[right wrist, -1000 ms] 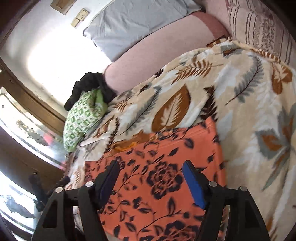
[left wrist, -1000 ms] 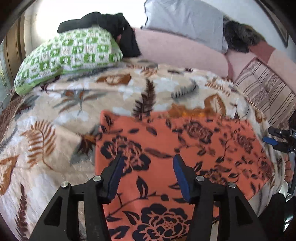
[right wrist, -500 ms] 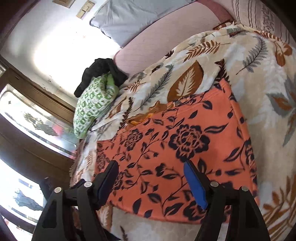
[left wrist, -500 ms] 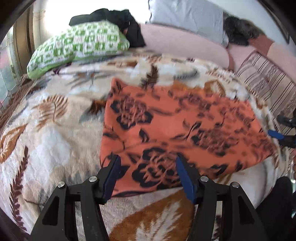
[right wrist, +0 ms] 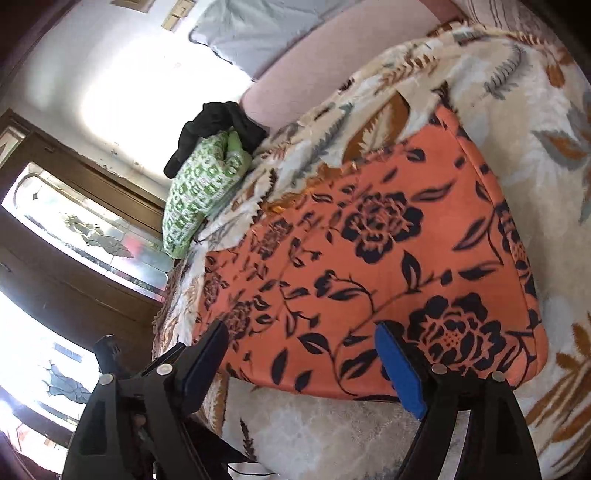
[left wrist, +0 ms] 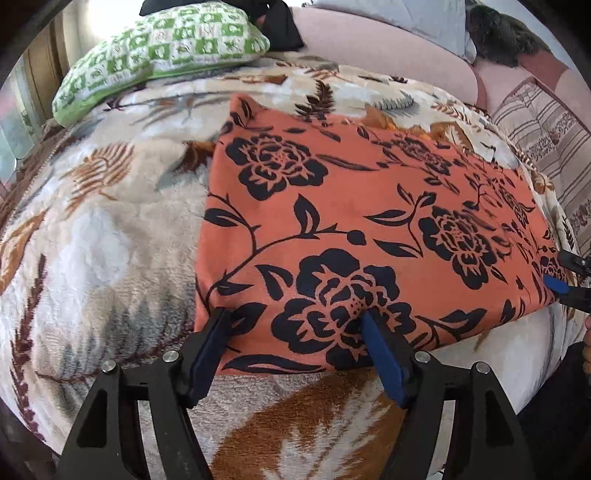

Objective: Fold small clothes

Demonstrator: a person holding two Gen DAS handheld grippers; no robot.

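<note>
This is a home bedroom — a bed under a fleecy leaf-print blanket, with a green-and-white pillow and a grey pillow at its padded pink headboard. Beside the bed stand dark wooden doors with etched glass — household furnishings, plainly.

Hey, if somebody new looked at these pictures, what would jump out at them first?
The orange cloth with black flowers lies flat in the middle of the leaf-patterned plush blanket. Both tools, the left and the right, stand open at its near edge. A green-and-white checked pillow lies at the far left.
</note>
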